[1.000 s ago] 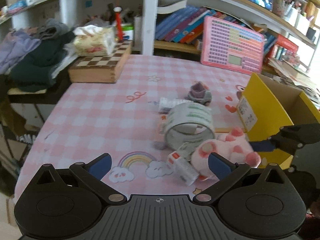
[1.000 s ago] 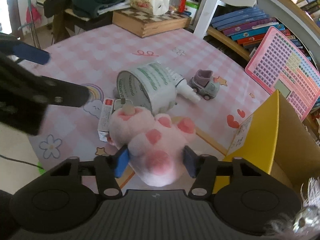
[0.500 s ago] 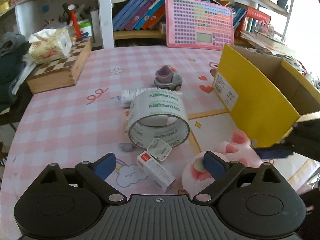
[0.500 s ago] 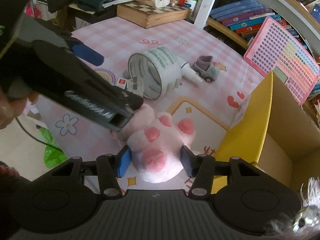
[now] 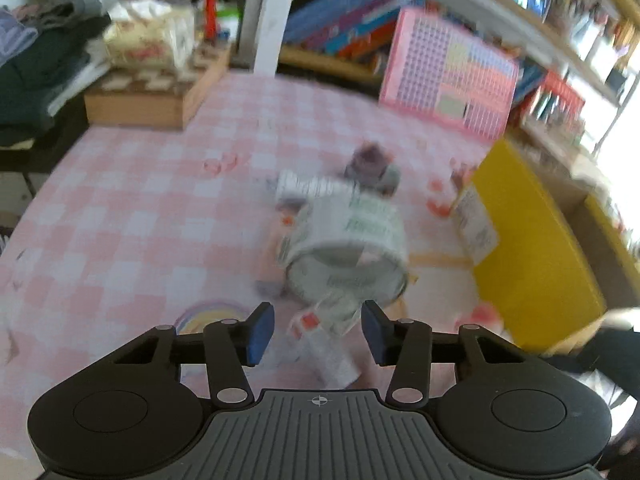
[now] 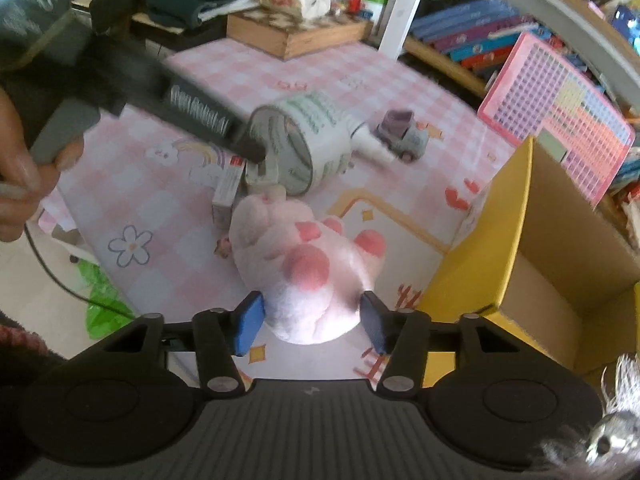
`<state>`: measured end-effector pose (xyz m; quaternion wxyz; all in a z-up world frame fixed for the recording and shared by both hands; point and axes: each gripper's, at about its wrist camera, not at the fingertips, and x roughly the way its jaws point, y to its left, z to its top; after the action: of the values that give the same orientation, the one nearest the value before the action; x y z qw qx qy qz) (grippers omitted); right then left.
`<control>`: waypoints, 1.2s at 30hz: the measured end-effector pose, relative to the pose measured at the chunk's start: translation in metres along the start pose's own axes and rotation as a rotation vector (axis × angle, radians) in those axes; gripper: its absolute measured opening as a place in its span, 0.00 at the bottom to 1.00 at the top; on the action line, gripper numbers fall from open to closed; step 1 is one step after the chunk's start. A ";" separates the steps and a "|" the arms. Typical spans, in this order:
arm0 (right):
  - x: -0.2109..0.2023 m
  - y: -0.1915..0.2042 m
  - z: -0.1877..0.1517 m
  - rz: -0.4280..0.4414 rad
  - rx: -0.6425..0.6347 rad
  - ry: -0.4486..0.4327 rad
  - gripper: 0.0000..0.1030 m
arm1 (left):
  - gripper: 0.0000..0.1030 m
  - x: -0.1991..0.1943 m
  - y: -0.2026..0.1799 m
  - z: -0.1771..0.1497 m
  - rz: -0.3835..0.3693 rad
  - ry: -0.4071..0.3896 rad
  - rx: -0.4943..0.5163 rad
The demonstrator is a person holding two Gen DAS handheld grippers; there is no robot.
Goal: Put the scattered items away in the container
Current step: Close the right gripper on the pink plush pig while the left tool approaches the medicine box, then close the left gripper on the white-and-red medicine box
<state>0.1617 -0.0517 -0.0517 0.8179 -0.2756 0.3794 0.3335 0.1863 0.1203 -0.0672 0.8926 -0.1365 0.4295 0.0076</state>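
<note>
Fingers [image 6: 372, 322] of the right gripper [image 6: 312, 324] hold the pink plush [image 6: 304, 268]; left gripper [image 5: 316, 332], closing, seemingly grips nothing.

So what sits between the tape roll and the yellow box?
In the right wrist view the stretch between the tape roll and the yellow box is bare pink tablecloth; the toy car sits farther back.

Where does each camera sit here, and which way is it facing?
Left wrist: on the left gripper, angled down at the tape roll and a small box between its closing fingers; no pad contact visible.
Right wrist: on the right gripper, angled down at the pink plush paw between its opening fingers; a hand shows.
Shared: tape roll, yellow box, toy car.
</note>
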 end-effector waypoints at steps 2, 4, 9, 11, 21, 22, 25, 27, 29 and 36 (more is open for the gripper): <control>-0.002 0.003 0.003 -0.007 -0.027 -0.025 0.69 | 0.45 0.010 -0.001 -0.005 -0.010 0.061 0.010; -0.002 0.006 0.006 -0.005 -0.054 -0.036 0.70 | 0.43 0.015 -0.004 -0.008 -0.011 0.073 0.031; 0.011 0.012 0.015 -0.010 -0.109 -0.020 0.70 | 0.30 0.025 -0.001 -0.006 0.016 0.078 0.041; 0.019 0.013 0.018 -0.013 -0.129 0.006 0.70 | 0.24 0.025 -0.001 -0.007 0.029 0.076 0.066; 0.048 0.024 0.016 -0.095 -0.232 0.051 0.61 | 0.12 0.008 0.019 -0.013 -0.007 0.053 -0.009; 0.046 0.023 0.016 -0.089 -0.219 0.040 0.60 | 0.12 0.004 0.019 -0.013 -0.012 0.042 -0.008; 0.036 0.020 0.018 -0.064 -0.166 0.012 0.57 | 0.12 -0.008 0.018 -0.011 -0.018 0.013 0.004; 0.028 0.019 0.018 -0.048 -0.136 0.004 0.57 | 0.12 -0.014 0.020 -0.010 -0.022 -0.001 0.003; 0.024 0.018 0.018 -0.018 -0.092 0.011 0.57 | 0.12 -0.019 0.022 -0.010 -0.027 -0.004 -0.001; 0.002 0.020 0.015 0.047 0.012 -0.010 0.58 | 0.12 -0.038 0.023 -0.015 -0.073 -0.010 -0.007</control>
<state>0.1545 -0.0281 -0.0485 0.8133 -0.2600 0.3836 0.3518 0.1482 0.1426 -0.0523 0.8939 -0.1555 0.4197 -0.0229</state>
